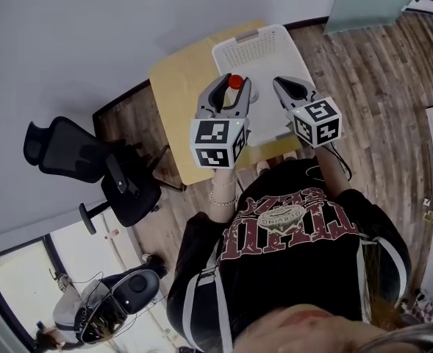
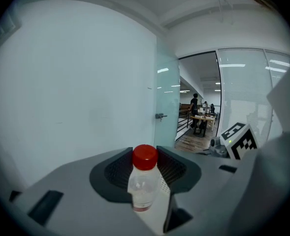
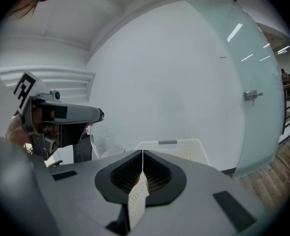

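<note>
Left tongs [image 1: 233,88] grasp a red-capped bottle [image 2: 144,183]; right tongs [image 3: 143,156], at their 3 o'clock, are clenched empty.

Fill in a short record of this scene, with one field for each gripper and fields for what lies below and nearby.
left gripper: shut on a small clear bottle, with its red cap at the jaw tips
right gripper: jaws together, nothing seen between them; beside the left one
below: white basket on a light wooden table
nearby: black office chair on the wood floor, left of the table
</note>
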Tool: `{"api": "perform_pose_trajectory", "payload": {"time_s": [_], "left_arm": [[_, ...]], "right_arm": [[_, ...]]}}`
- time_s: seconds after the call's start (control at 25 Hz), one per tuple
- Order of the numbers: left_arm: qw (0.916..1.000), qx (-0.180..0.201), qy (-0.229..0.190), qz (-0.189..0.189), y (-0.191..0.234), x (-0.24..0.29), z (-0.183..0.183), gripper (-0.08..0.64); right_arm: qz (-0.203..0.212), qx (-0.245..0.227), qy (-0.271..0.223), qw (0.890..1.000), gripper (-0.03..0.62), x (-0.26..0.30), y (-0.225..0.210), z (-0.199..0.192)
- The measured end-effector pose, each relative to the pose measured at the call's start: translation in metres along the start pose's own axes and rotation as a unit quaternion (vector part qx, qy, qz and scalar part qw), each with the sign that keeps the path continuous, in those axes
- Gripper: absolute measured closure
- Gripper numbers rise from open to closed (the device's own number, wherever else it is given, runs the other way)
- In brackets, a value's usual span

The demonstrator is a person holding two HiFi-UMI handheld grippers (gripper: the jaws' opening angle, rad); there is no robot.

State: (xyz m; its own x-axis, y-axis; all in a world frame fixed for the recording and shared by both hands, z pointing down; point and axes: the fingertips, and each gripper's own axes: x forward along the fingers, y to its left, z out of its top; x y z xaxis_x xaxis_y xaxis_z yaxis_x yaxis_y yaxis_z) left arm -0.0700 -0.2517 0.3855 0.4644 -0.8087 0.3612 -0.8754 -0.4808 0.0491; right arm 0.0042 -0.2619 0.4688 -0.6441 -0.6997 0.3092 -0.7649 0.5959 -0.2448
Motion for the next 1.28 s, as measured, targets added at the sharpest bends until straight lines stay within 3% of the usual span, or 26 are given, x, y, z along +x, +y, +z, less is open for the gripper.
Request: {"api": "perform_pose_trajectory", "payload": {"time_s": [0.72, 1.28], "left_arm": [[0.9964, -0.014, -0.076, 0.034, 0.029, -0.067, 0.045, 0.365], [0.9924, -0.021, -0.08, 0.092, 0.067, -0.094, 0.037, 0.365]], "right_arm": [[0.026, -0.009, 0.008, 1.0, 0.574, 0.014, 0.025, -0.004], [0.047, -0.019, 0.021, 0.998, 0.574, 0.033, 0.041, -0.005]]}}
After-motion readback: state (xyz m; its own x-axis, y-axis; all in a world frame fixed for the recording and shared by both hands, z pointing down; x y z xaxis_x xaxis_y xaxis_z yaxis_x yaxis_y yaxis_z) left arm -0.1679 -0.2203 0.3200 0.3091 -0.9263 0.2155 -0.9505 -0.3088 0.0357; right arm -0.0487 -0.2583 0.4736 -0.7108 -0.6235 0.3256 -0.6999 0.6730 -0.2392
